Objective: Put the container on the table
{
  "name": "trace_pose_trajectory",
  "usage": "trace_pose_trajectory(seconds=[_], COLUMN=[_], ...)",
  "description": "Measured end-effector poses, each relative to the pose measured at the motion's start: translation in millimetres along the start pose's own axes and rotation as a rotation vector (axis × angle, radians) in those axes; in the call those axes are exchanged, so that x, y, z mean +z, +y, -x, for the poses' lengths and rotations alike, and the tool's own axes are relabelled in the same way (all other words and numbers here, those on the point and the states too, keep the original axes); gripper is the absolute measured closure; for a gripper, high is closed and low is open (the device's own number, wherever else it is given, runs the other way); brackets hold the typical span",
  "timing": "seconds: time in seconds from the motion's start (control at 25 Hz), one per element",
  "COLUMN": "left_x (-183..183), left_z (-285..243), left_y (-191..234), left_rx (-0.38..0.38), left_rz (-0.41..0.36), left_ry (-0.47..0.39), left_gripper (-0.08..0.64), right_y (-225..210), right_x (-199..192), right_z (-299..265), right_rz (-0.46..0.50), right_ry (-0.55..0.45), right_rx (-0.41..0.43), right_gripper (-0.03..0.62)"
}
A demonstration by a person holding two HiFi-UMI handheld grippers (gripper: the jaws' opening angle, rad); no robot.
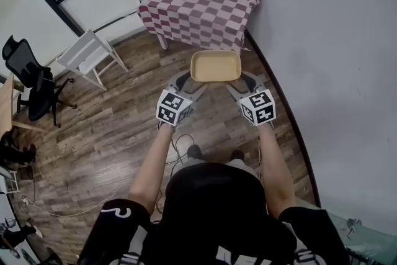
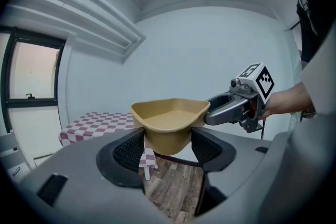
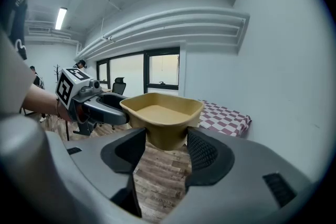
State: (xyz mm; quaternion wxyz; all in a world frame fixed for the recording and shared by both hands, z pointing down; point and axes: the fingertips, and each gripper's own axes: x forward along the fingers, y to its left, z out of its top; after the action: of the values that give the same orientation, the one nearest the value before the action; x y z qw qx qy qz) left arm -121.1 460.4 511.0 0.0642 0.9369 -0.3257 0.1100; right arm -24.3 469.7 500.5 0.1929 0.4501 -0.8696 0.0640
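Head view: tan container (image 1: pixel 216 66) was held in the air over the wood floor (image 1: pixel 124 127). Left gripper (image 1: pixel 188 82) was on its left end and right gripper (image 1: pixel 243 82) on its right end. Checked tabletop (image 1: pixel 201 6) lay just ahead, with the container short of it and not touching.

Left gripper view: the left gripper's jaws were spread wide and clamped on the container body, both pads touching. Right gripper was at the far end.

Right gripper view: right gripper was likewise wide, pinching the container's lower body. Left gripper was at the opposite end, tabletop beyond.
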Motion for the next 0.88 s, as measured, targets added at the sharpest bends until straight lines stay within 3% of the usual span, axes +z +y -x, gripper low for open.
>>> trace_pose_trajectory(seconds=[0.56, 0.88], left_x=[-15.1, -9.0], left_z=[16.0, -3.6], left_y=[26.0, 58.5], left_rx=[-0.016, 0.056], left_rz=[0.007, 0.034], left_ry=[0.006, 0.013], left_gripper=[0.268, 0.268], right_y=[21.7, -1.9], right_x=[-2.4, 11.4], right_z=[-26.4, -62.6], right_rz=[-0.025, -0.010], right_ry=[0.010, 0.009], right_rx=[-0.007, 0.067], right_gripper=[0.331, 0.330])
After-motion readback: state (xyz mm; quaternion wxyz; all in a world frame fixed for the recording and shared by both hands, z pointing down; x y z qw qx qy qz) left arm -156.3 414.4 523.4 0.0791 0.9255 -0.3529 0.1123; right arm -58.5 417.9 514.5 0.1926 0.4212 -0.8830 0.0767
